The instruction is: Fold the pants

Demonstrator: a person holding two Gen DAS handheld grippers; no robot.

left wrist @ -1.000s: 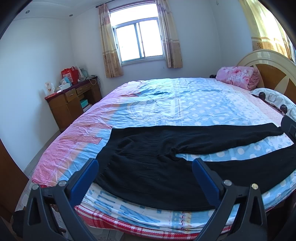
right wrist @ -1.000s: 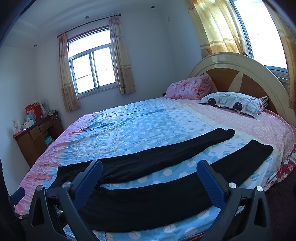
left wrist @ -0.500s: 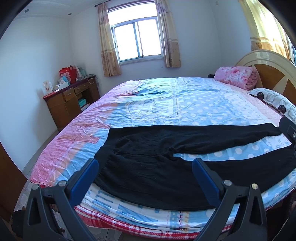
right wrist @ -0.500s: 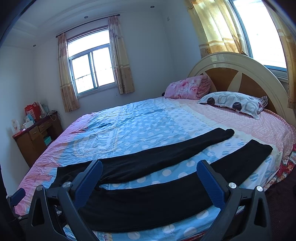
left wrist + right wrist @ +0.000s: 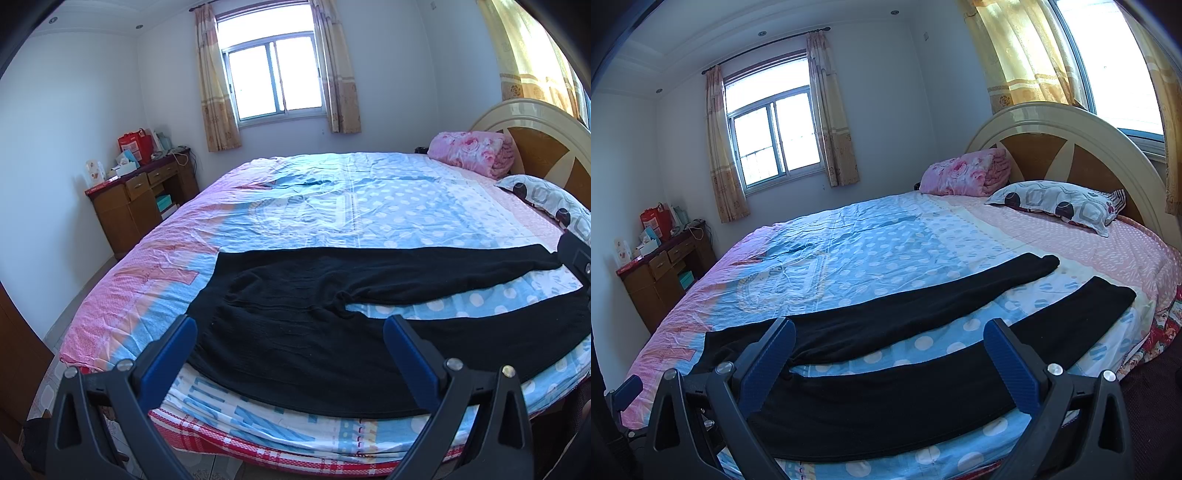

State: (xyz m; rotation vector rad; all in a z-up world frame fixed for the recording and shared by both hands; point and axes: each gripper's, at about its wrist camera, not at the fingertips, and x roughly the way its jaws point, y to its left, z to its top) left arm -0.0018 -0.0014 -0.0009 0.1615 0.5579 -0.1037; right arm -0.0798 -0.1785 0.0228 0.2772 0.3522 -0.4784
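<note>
The black pants (image 5: 295, 332) lie spread flat on the bed (image 5: 332, 206), directly ahead of and below both grippers, with the waist end under the left gripper (image 5: 290, 343) and the two legs running off to its right, splayed apart so a wedge of dotted sheet shows between them. The fabric looks like a soft knit with fine ribbing and small wrinkles near the crotch; I judge it light, limp and likely a little clingy on the cotton sheet, so it should drape and sag from any pinch point rather than hold a shape. From the right gripper (image 5: 890, 349), the near leg lies just beyond the fingertips and the far leg past it, both cuffs well off to its right, toward the pillow (image 5: 1056, 201) and headboard (image 5: 1071, 122). Sensible holds would be the waistband corner at the near edge for the left and the near leg's hem or outer seam for the right, taken at the edge so only the intended layers are caught. Both grippers hover with jaws spread wide, holding nothing.
</note>
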